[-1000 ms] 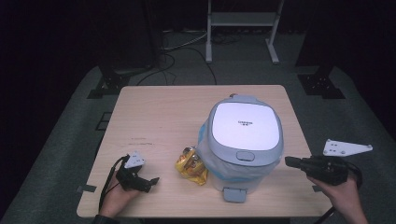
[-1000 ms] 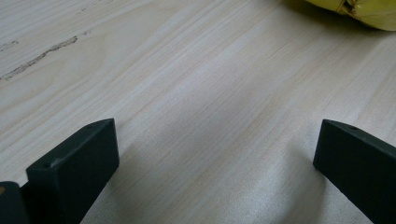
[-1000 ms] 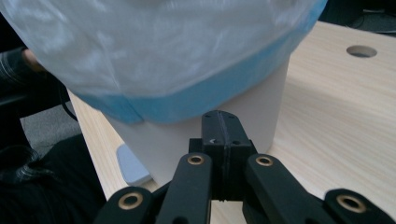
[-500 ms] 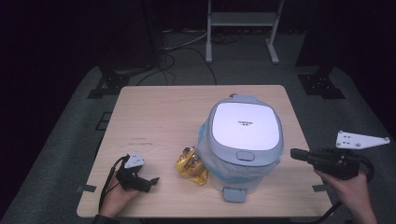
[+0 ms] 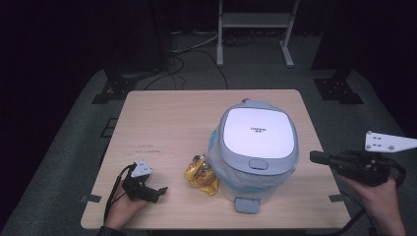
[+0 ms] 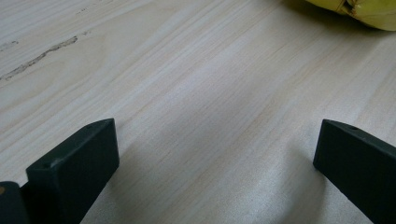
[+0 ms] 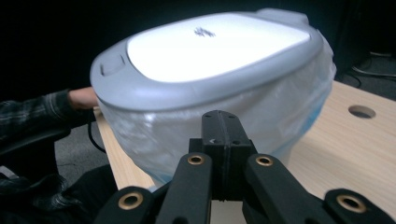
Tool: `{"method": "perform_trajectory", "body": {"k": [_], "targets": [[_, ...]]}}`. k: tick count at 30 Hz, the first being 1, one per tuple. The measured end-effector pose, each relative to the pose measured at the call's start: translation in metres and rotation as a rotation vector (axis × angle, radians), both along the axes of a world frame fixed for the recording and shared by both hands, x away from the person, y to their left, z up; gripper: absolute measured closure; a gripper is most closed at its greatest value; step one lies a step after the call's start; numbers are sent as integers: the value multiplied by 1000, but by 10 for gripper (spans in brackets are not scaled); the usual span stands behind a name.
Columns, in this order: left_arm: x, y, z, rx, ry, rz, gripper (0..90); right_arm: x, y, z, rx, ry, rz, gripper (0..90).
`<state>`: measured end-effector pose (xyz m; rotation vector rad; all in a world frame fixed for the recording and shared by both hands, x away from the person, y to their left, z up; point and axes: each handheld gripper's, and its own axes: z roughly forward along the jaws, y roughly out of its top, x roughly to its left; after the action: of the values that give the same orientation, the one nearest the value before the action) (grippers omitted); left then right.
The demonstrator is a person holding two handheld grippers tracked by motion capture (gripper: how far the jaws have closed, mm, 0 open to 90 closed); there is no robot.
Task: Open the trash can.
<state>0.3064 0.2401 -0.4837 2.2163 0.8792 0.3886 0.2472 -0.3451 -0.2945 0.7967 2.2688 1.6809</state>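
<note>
A bin with a white and grey lid (image 5: 258,142) and a clear liner bag stands on the right half of the wooden table (image 5: 172,123). A crumpled yellow wrapper (image 5: 201,173) lies against its left side. My left gripper (image 5: 160,191) rests on the table near the front left corner. Its jaws are open with only bare wood between them (image 6: 215,140), and the wrapper (image 6: 359,9) lies ahead of them. My right gripper (image 5: 314,157) is held in the air off the table's right edge. It is shut (image 7: 222,123) on nothing and points at the bin's side (image 7: 210,56).
The bin's foot pedal (image 5: 247,204) sticks out toward the front edge. A round hole (image 7: 362,111) is in the tabletop beyond the bin. A metal stand (image 5: 253,19) and cables (image 5: 192,46) are on the dark floor behind the table.
My right gripper has risen beside the table's right edge, still shut. The left gripper, the bin and the wrapper have stayed in place.
</note>
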Motion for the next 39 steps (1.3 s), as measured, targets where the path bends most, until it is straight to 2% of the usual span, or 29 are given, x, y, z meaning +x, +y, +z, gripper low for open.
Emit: {"method": "perform_trajectory", "body": {"k": [5,14,39], "targets": [[0,0,0,-2,-2,0,0,-3,5,12,25,-18,29,900],[0,0,0,-2,-2,0,0,-6,18,23,47,-39,80,900],[0,0,0,-1,-2,0,0,-2,64,33,28,-64,179,900]]}}
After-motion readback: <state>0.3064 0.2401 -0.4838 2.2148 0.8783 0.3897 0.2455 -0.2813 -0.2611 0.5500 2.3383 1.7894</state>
